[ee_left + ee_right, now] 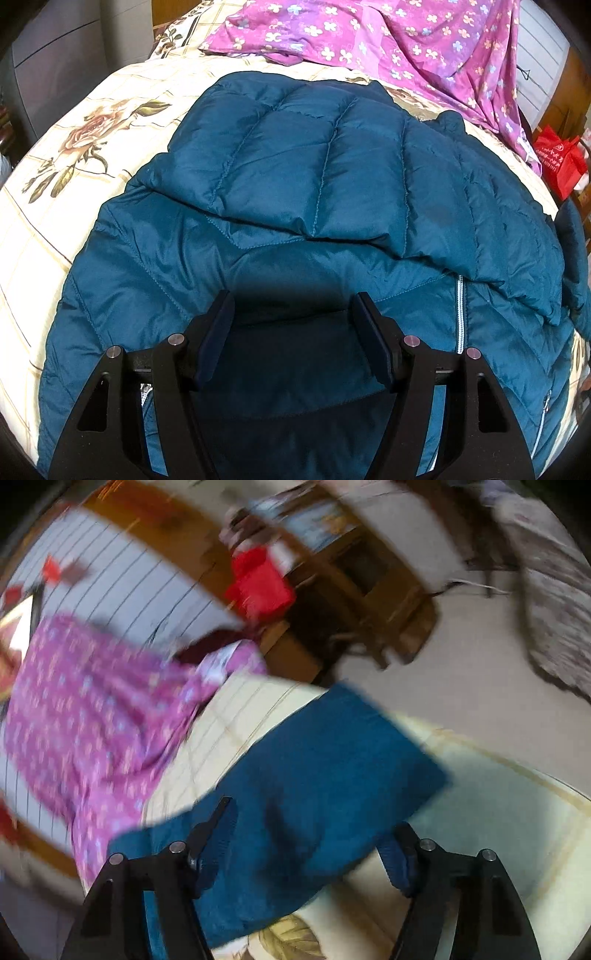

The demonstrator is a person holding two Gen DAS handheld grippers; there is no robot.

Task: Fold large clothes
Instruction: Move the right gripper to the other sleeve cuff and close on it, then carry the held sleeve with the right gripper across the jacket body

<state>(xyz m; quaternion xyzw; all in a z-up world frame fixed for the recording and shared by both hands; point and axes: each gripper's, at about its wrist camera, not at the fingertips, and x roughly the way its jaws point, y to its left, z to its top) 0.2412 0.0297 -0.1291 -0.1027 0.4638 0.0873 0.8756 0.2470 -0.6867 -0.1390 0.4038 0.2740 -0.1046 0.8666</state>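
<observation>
A teal quilted puffer jacket (314, 192) lies spread on the bed, one sleeve folded across its body, its zipper (460, 314) showing at the right. My left gripper (293, 306) is open and empty just above the jacket's near part. In the blurred right wrist view, a teal sleeve (325, 775) stretches over the bed. My right gripper (314, 823) is open above it, with the sleeve passing between the fingers.
The bed has a cream floral sheet (74, 155). A purple flowered cloth (388, 40) lies at the far side, also in the right wrist view (92, 709). A red bag (559, 162) and wooden furniture (362, 590) stand beyond the bed's right edge.
</observation>
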